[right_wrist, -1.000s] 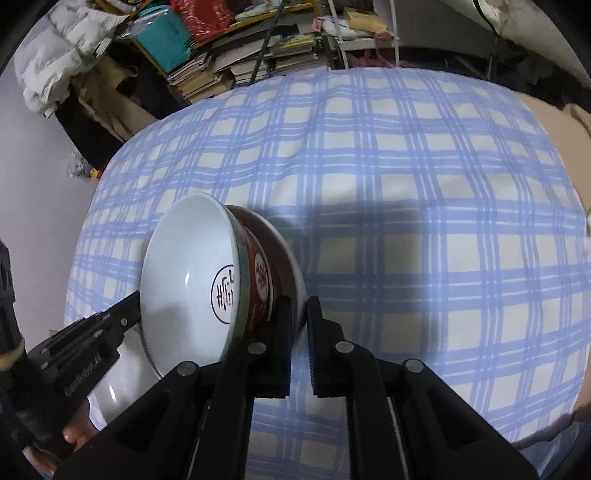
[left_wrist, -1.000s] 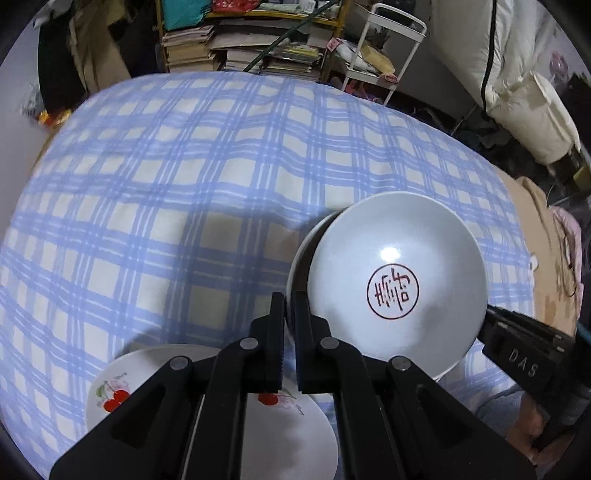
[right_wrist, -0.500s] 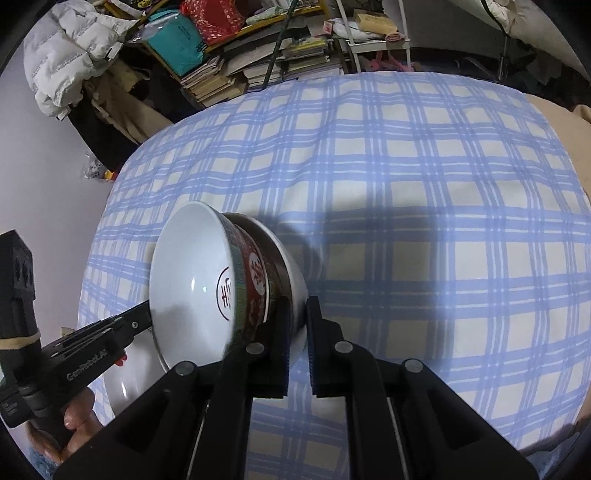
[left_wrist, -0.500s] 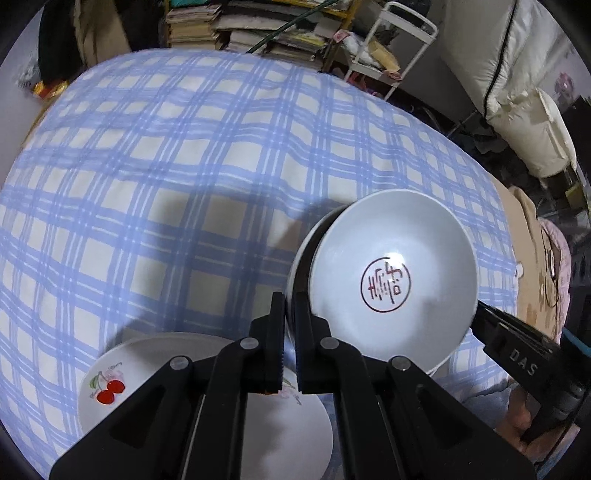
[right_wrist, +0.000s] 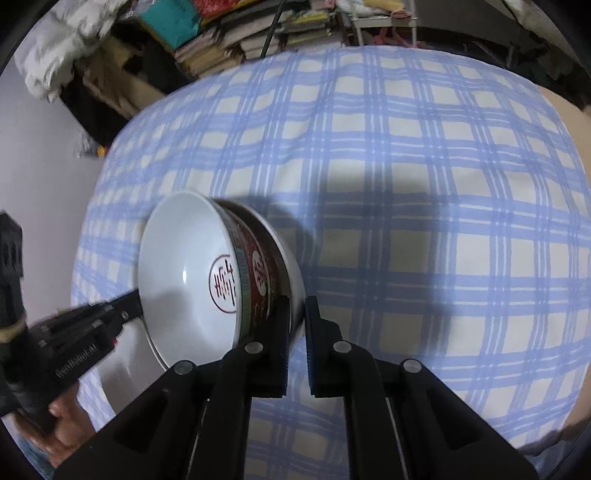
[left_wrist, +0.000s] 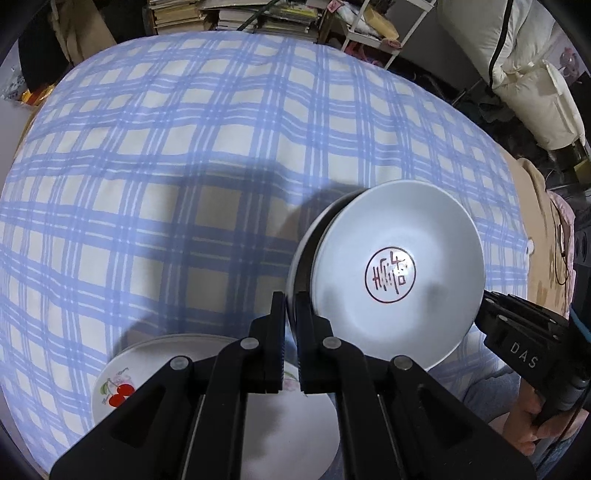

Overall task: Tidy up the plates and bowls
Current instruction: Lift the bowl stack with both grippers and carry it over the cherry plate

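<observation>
A bowl (left_wrist: 399, 273), white inside with a red round emblem and red outside (right_wrist: 258, 273), sits nested in a white dish (right_wrist: 293, 266). Both are held tilted above the blue checked cloth (left_wrist: 184, 184). My left gripper (left_wrist: 291, 306) is shut on the dish's rim at one side. My right gripper (right_wrist: 298, 314) is shut on the rim at the opposite side. Each gripper also shows in the other's view, the right gripper (left_wrist: 487, 299) and the left gripper (right_wrist: 129, 310). A white plate with cherries (left_wrist: 122, 387) lies on the cloth under the left gripper, partly hidden by it.
Stacks of books (left_wrist: 240, 18) and a white wire rack (left_wrist: 388, 29) stand beyond the table's far edge. White bedding (left_wrist: 517, 55) is piled at the far right. A person's hand (right_wrist: 62, 417) grips the left tool's handle.
Both grippers stay shut on the dish with the bowl in it. Both views have tipped further down, so less of the room beyond shows and more of the cherry plate.
</observation>
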`<state>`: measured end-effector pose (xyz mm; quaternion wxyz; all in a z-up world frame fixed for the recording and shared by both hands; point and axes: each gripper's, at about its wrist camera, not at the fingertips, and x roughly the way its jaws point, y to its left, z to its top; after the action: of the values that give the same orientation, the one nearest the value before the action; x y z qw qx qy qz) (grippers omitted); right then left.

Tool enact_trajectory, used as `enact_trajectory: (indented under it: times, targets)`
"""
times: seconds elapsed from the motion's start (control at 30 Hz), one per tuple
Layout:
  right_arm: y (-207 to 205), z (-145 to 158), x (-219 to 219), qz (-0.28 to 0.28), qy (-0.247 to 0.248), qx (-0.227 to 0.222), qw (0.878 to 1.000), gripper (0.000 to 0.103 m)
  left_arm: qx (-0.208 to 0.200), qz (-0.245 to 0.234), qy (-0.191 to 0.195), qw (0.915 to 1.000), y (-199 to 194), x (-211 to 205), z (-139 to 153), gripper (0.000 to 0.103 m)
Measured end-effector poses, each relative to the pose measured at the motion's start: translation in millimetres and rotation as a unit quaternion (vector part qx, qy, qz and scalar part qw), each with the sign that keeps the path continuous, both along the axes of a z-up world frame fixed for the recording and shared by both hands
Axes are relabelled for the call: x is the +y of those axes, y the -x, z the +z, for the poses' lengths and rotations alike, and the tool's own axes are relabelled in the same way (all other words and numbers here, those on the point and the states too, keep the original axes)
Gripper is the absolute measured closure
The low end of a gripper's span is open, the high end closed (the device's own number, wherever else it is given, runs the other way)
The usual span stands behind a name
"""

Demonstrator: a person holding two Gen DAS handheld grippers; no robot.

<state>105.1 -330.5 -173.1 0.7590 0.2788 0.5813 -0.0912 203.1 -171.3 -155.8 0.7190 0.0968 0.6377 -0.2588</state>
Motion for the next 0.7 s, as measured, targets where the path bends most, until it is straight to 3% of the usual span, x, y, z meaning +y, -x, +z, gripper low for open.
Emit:
enact_trajectory:
  times: [0.3,0.7]
  targets:
    - [-13,-10,3,0.026,-0.004,0.033,0.999,0.091,-0.002,0.008,-0.011,0.9999,-2,-4,-5,0.100]
    - [-3,9,4,-0.010,0.011,-0.017,1.000,0.091,-0.010,0.010,0.020,0.9997,1,3,9,0.100]
